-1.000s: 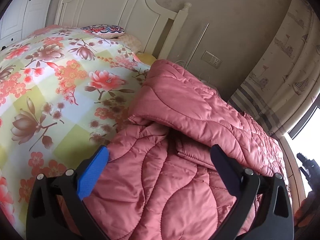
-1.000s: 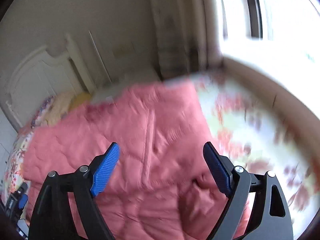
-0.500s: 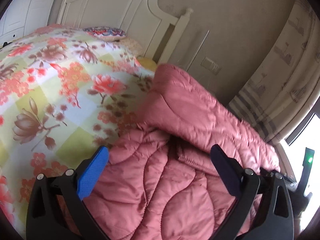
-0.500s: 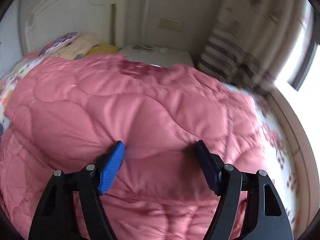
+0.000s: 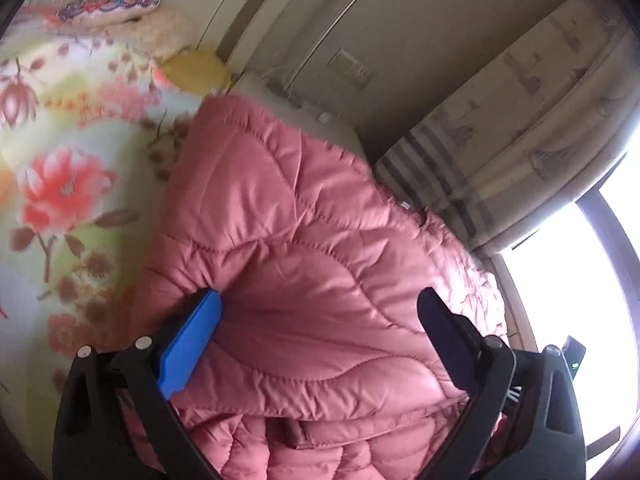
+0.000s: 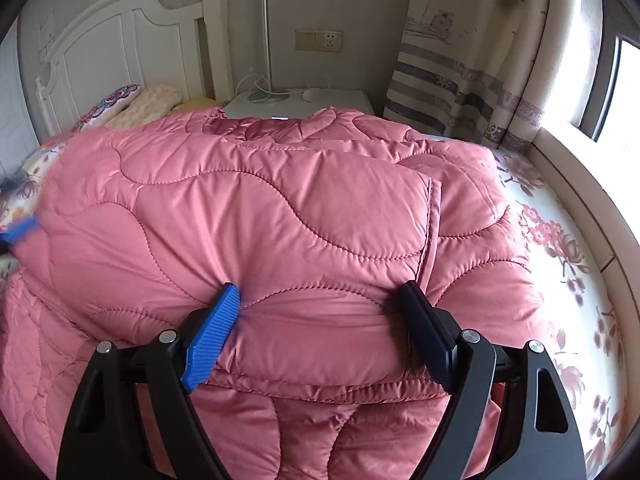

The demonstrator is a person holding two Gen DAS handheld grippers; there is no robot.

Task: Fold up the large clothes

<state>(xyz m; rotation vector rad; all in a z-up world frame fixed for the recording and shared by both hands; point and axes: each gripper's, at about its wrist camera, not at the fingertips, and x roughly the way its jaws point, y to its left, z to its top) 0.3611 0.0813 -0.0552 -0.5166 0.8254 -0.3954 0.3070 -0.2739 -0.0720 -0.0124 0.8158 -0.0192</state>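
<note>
A large pink quilted coat (image 6: 280,216) lies on the flowered bed, its upper part folded over the lower part. It also shows in the left wrist view (image 5: 304,248). My right gripper (image 6: 320,308) is open, with both fingertips pressed against the near edge of the folded layer. My left gripper (image 5: 320,312) is open and also straddles the folded layer's near edge, at the coat's left side. Its blue pad (image 6: 20,230) shows blurred at the left edge of the right wrist view.
The flowered bedspread (image 5: 60,184) spreads out to the left, with pillows (image 6: 120,108) by the white headboard (image 6: 120,40). A white nightstand (image 6: 340,100) with a lamp pole stands behind the coat. A curtain (image 6: 480,60) and a bright window are at the right.
Both grippers have moved forward onto the folded layer. The left view has swung right and closer to the coat; the right view has steadied and its fingertips now press into the fold.
</note>
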